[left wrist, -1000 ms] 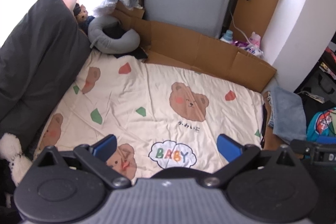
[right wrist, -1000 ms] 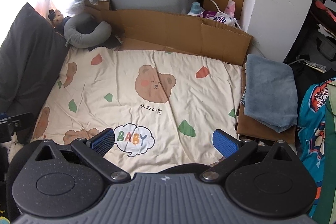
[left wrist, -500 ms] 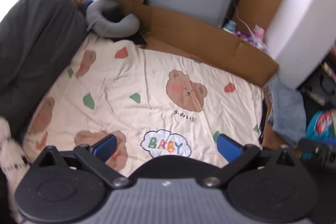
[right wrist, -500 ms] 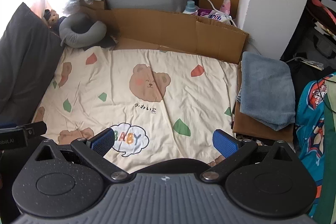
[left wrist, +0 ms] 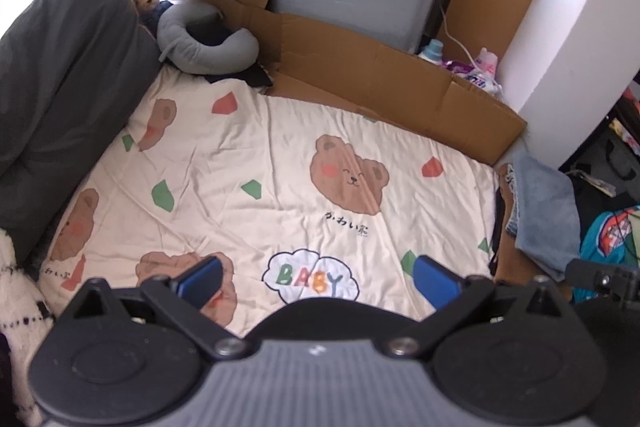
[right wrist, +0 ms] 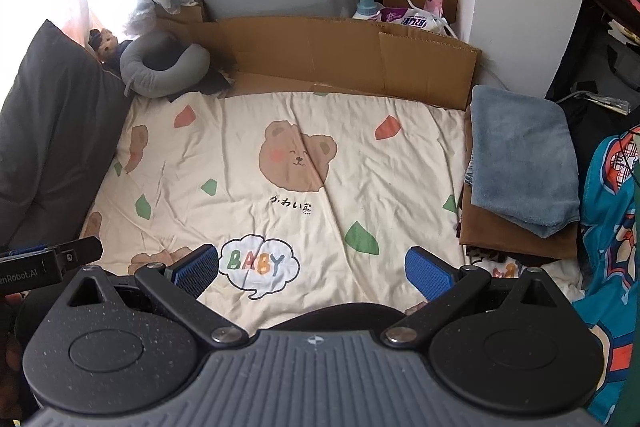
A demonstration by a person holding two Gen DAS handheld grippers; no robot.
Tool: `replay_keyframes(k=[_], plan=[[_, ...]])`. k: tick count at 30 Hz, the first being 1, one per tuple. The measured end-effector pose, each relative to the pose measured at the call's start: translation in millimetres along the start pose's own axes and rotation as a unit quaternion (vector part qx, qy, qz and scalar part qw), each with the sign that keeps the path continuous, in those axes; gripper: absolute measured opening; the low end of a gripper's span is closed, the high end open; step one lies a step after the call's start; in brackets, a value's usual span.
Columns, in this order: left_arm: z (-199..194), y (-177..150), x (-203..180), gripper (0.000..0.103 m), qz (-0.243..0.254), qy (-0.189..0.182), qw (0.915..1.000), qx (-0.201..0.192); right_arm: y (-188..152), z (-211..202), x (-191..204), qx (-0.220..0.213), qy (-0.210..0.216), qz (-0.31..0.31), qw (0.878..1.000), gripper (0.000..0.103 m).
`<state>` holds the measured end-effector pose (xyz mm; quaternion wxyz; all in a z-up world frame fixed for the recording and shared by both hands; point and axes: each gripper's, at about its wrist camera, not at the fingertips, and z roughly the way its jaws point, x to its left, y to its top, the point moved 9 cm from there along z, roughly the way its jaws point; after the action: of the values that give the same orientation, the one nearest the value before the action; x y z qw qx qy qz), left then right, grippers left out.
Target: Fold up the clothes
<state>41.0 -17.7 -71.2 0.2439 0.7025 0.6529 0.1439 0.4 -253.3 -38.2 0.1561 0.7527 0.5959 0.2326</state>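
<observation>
Bear-print bedsheet (right wrist: 248, 187), both grippers wide apart, empty

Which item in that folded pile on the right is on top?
The grey-blue towel lies on top; the brown cloth sits beneath it, only its edge showing.

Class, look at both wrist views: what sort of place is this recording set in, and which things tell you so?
Most likely a cramped bedroom. A bear-print bed sheet covers the surface, a dark pillow and a grey neck pillow lie at its edge, and folded clothes are stacked beside it.

sheet (right wrist: 248, 187): cream, bear print | towel (right wrist: 520, 155): grey-blue, possibly fleece
</observation>
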Motion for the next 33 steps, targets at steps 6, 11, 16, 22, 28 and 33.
replay_keyframes(k=[6,11,16,22,28,33], plan=[[0.6,1.3,-0.5,0.102,0.002,0.004,1.0000,0.004,0.2,0.2,-0.6,-0.001,-0.001,-0.002,1.000,0.103],[1.3,1.9,-0.8,0.102,0.006,0.011,0.9999,0.005,0.5,0.5,-0.6,0.000,-0.003,-0.005,1.000,0.103],[0.3,1.9,-1.6,0.102,0.008,0.014,0.9999,0.002,0.0,0.1,0.4,0.000,-0.004,-0.005,1.000,0.103],[-1.6,2.0,-2.3,0.102,0.010,0.018,0.9998,-0.003,0.6,0.2,-0.3,0.001,-0.003,-0.003,1.000,0.103],[-2.1,2.1,-2.7,0.102,0.015,0.022,0.9996,-0.002,0.1,1.0,-1.4,0.002,-0.003,-0.006,1.000,0.103],[0.4,1.5,-2.3,0.102,0.012,0.016,0.9998,0.004,-0.1,0.7,-1.8,0.002,-0.006,-0.007,1.000,0.103]])
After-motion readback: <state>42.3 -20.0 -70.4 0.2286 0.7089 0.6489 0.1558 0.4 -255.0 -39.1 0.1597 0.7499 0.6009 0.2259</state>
